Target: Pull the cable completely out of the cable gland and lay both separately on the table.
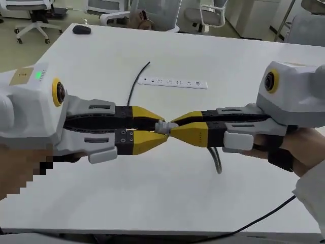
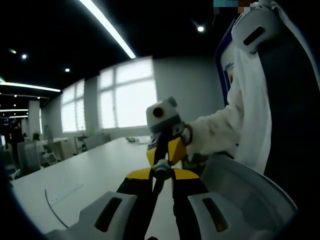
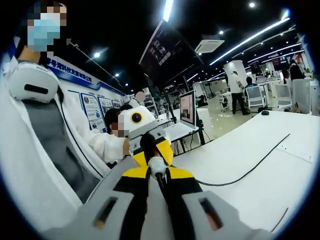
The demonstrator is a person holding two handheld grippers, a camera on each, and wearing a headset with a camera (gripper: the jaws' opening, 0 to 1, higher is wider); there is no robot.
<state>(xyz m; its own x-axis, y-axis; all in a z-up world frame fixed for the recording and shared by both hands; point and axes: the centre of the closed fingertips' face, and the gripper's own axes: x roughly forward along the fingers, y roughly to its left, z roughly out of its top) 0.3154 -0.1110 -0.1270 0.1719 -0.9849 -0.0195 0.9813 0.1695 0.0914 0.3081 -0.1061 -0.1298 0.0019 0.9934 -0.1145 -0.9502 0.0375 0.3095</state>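
Note:
A small grey cable gland point(image 1: 161, 126) hangs in the air above the white table point(image 1: 152, 188), between the two yellow-tipped grippers, which meet nose to nose. My left gripper point(image 1: 158, 129) comes in from the left and is shut on the gland point(image 2: 161, 169). From the right, my right gripper point(image 1: 174, 128) is shut on the grey cable point(image 1: 215, 158) just behind the gland. The cable runs back under the right jaws and its loose end dangles above the table. In the right gripper view the gland point(image 3: 156, 164) sits at the fingertips, with the cable point(image 3: 161, 184) between the jaws.
A white power strip point(image 1: 173, 82) with a black lead point(image 1: 135, 84) lies on the table beyond the grippers. A black wire point(image 1: 264, 218) crosses the near right corner. A dark mouse point(image 1: 81, 29) sits at the far left, office chairs behind.

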